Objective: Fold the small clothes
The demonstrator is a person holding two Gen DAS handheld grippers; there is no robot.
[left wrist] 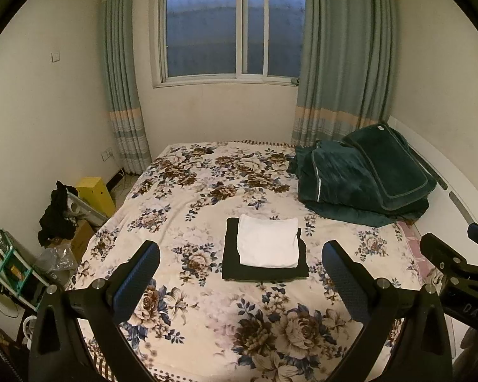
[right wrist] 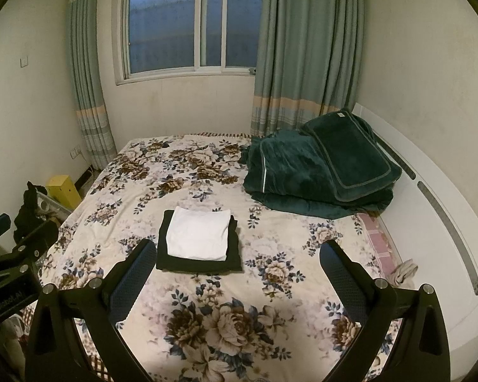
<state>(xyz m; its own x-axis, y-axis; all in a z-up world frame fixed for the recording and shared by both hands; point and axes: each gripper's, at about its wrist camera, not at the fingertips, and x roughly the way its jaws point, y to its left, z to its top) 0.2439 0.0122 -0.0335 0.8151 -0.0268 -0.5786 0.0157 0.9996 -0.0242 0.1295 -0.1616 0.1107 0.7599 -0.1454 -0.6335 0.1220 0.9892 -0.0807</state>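
Both the left gripper [left wrist: 240,262] and right gripper [right wrist: 235,259] hover with jaws spread, empty. Ahead of them the white cloth [left wrist: 267,241] lies folded atop the black cloth [left wrist: 231,262] on the bed [left wrist: 191,197], apparently stacked to keep finished pieces together.

Two folded garments stacked mid-bed [left wrist: 188,197], one white [left wrist: 267,242] on one black [left wrist: 231,254], one dark green blanket heap [left wrist: 360,178] at bed's far right corner, two curtains, one window [left wrist: 232,28], one yellow box [left wrist: 95,192] left of bed
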